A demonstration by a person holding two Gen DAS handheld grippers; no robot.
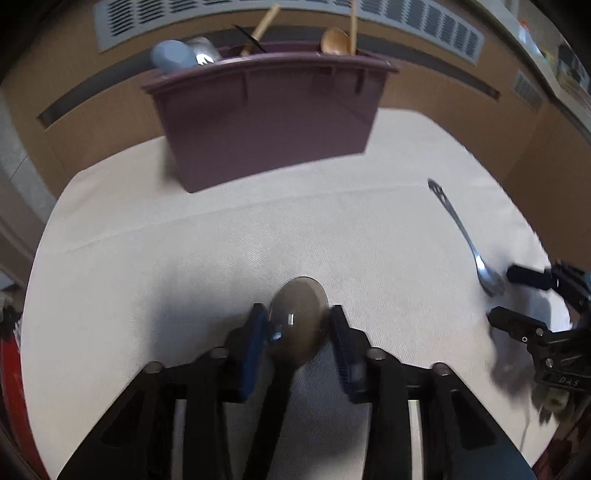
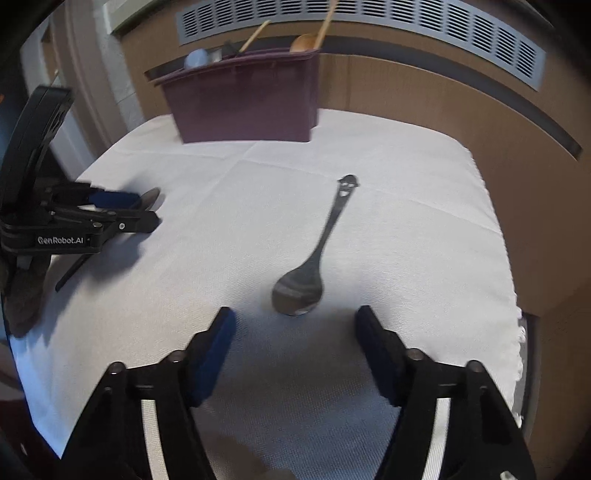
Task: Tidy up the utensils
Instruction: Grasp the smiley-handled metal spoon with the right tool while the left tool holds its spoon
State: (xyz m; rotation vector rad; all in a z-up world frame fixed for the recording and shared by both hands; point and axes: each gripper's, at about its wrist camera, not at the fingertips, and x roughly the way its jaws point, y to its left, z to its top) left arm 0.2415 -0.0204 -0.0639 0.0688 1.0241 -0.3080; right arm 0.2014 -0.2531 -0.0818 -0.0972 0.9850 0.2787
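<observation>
My left gripper (image 1: 297, 319) is shut on a brownish spoon (image 1: 301, 302), its blue pads (image 1: 258, 325) against both sides of the bowl and the dark handle running back under the fingers. In the right wrist view the left gripper (image 2: 144, 210) sits at the left, with the spoon's bowl (image 2: 150, 195) poking out in front. My right gripper (image 2: 293, 321) is open and low over the cloth. A metal spoon (image 2: 317, 258) with a cut-out handle lies just ahead of its fingertips, bowl toward me. In the left wrist view that metal spoon (image 1: 465, 236) lies at the right beside the right gripper (image 1: 506, 295).
A purple bin (image 1: 266, 122) (image 2: 243, 107) stands at the far side of the white cloth (image 1: 184, 240), holding wooden spoons (image 1: 334, 40), a blue rounded item (image 1: 171, 55) and some metal pieces. Behind it runs a brown wall with grey vents (image 2: 406, 22). The cloth's edge drops off at the right (image 2: 517, 314).
</observation>
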